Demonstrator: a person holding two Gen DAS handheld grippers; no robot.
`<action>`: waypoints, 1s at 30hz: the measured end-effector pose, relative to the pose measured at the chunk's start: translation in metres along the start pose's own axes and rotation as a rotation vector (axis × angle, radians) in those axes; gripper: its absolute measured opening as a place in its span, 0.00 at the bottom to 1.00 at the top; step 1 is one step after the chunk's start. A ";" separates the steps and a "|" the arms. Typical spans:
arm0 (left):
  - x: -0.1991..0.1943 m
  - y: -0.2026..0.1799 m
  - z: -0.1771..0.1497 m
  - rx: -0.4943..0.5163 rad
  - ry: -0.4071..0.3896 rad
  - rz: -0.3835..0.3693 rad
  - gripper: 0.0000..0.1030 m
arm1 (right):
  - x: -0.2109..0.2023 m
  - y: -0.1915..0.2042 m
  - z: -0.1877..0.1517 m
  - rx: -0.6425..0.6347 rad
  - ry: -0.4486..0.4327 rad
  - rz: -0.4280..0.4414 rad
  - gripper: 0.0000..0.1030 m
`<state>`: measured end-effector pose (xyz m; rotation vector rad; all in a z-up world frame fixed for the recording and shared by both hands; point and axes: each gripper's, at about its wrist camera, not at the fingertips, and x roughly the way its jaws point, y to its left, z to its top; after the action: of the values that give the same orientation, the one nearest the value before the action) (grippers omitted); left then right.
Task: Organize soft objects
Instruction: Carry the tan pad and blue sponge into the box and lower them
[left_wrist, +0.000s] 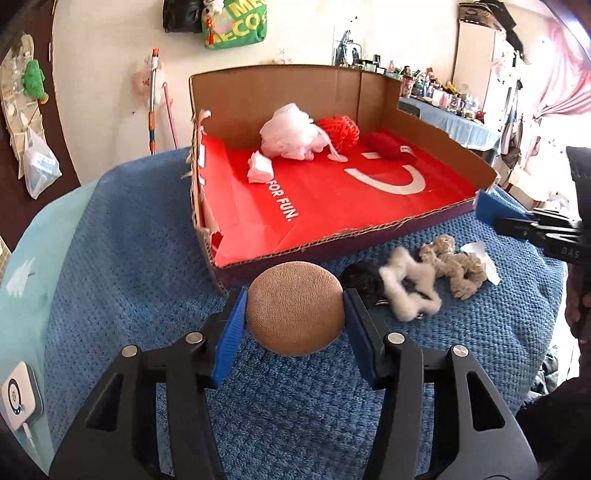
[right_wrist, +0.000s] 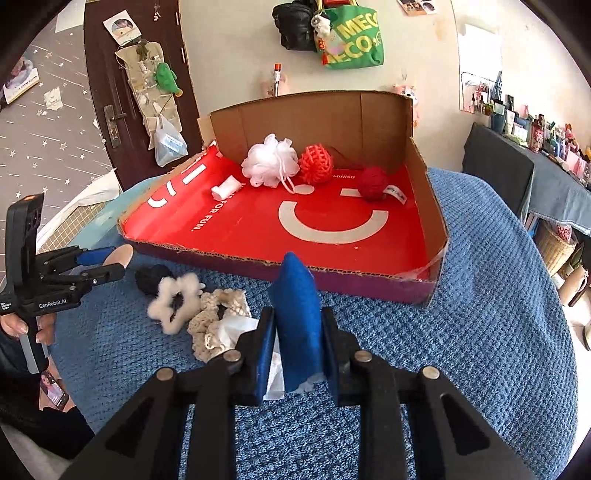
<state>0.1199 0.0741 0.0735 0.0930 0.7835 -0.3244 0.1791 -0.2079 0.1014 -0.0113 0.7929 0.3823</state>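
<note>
My left gripper (left_wrist: 295, 295) is shut on a round tan puff (left_wrist: 295, 321), held just above the blue blanket (left_wrist: 129, 258) in front of the cardboard box (left_wrist: 369, 240). My right gripper (right_wrist: 297, 314) is shut on an upright blue felt piece (right_wrist: 295, 288), also near the box's front wall (right_wrist: 332, 280). Inside the red-lined box lie a white mesh pouf (right_wrist: 269, 160), a red mesh ball (right_wrist: 316, 164), a red yarn ball (right_wrist: 375, 182) and a small white pad (right_wrist: 225, 190). Black (right_wrist: 151, 278), white fluffy (right_wrist: 173, 306) and beige (right_wrist: 214, 325) scrunchies lie on the blanket between the grippers.
A white tissue (right_wrist: 236, 326) lies by the beige scrunchie. Bags hang on the wall (right_wrist: 347, 37) behind the box. A cluttered shelf (right_wrist: 535, 136) stands at the right, a door (right_wrist: 129, 92) at the left. A phone (right_wrist: 55, 391) lies low at the left, near a hand (right_wrist: 22, 328).
</note>
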 end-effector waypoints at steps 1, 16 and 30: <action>-0.001 -0.001 0.000 0.002 -0.001 -0.002 0.49 | 0.000 0.000 -0.001 0.002 0.000 -0.001 0.25; 0.009 -0.016 0.055 0.055 -0.026 -0.040 0.49 | 0.013 0.002 0.055 -0.019 -0.039 -0.012 0.26; 0.125 -0.028 0.139 0.111 0.199 -0.040 0.49 | 0.148 -0.009 0.143 -0.027 0.234 -0.104 0.26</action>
<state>0.2878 -0.0117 0.0844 0.2165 0.9652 -0.4003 0.3749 -0.1454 0.0983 -0.1239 1.0142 0.2962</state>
